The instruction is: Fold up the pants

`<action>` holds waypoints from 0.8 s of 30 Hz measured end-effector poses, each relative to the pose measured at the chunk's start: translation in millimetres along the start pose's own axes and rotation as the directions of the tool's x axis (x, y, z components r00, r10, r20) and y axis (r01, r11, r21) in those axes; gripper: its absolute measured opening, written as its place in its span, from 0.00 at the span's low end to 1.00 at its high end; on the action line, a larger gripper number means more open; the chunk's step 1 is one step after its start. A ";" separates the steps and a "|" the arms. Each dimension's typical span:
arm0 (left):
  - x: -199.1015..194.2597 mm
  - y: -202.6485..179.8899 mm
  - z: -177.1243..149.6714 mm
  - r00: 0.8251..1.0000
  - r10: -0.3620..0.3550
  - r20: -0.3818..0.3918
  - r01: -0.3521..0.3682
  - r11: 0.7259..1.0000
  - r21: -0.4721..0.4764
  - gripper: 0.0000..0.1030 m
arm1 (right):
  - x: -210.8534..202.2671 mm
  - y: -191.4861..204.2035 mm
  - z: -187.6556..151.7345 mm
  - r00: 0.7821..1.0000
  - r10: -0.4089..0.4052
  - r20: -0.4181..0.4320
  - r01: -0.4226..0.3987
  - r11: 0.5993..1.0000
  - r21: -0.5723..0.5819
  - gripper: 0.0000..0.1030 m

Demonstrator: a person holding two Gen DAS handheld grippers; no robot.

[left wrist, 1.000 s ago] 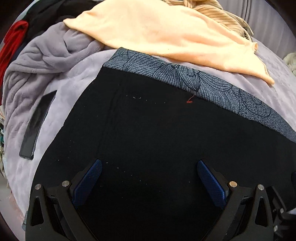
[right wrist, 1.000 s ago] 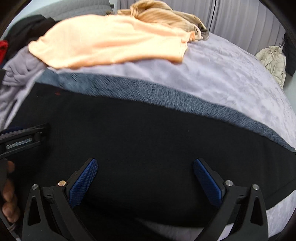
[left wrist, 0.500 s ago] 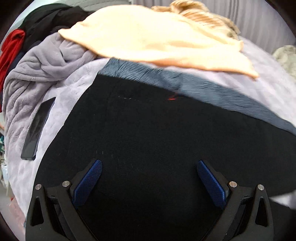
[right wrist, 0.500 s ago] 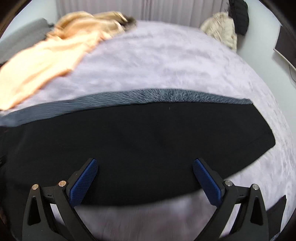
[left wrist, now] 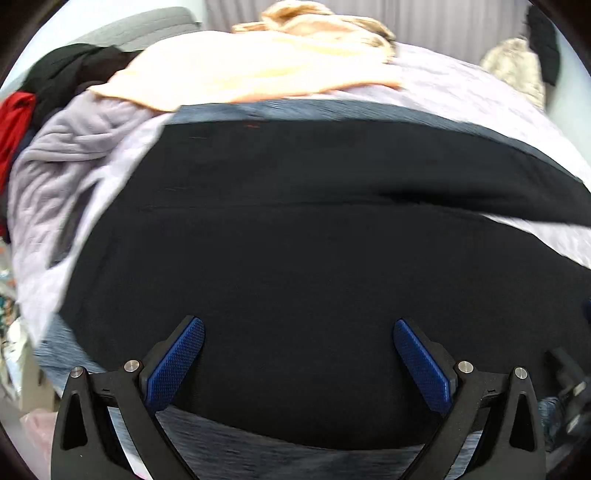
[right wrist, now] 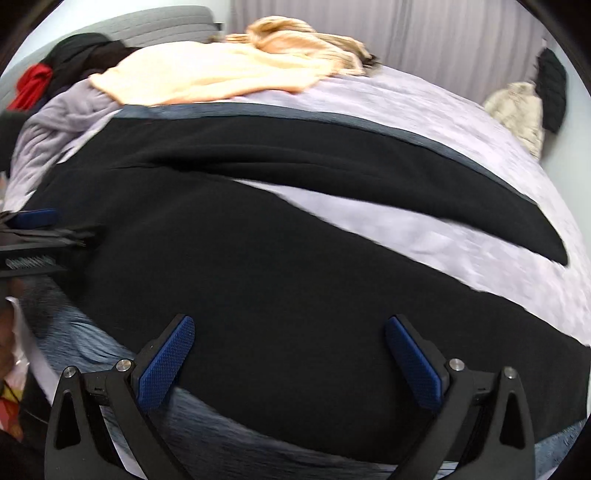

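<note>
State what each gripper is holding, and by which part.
Nothing. Both the left gripper and right gripper are open above the black pants.

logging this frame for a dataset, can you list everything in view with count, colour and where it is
pants: one, black with grey patterned side bands, spread across the bed, legs apart
bed cover: one, pale lilac, under the pants
peach garment: one, light orange, beyond the pants
striped tan garment: one, beige, behind the peach garment
fleece blanket: one, lilac grey, bunched at the left
red cloth: one, red, far left in the pile
black clothes: dark heap, far left, count unclear
cream item: one, off-white, far right beside the bed
black item: one, hanging far right
curtain: grey, at the back
left hand-held gripper: one, black with blue pads, open over the pants
right hand-held gripper: one, same, open over the pants
</note>
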State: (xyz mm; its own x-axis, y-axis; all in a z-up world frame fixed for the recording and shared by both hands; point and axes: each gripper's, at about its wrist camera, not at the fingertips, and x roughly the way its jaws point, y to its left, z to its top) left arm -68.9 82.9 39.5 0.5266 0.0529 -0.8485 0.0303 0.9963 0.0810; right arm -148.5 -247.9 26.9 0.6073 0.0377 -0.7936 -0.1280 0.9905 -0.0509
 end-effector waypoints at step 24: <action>103.7 41.1 139.0 0.994 0.106 0.023 -0.095 0.954 -0.285 1.00 | 54.4 25.4 183.3 0.957 0.281 0.074 -0.264 0.947 -0.185 1.00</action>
State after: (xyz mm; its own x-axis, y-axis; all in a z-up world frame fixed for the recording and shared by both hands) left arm 105.1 119.8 27.5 0.5464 0.1562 -0.8228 -0.2634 0.9647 0.0083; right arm 25.0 -196.3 93.6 0.6032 0.3244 -0.7287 -0.4267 0.9031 0.0488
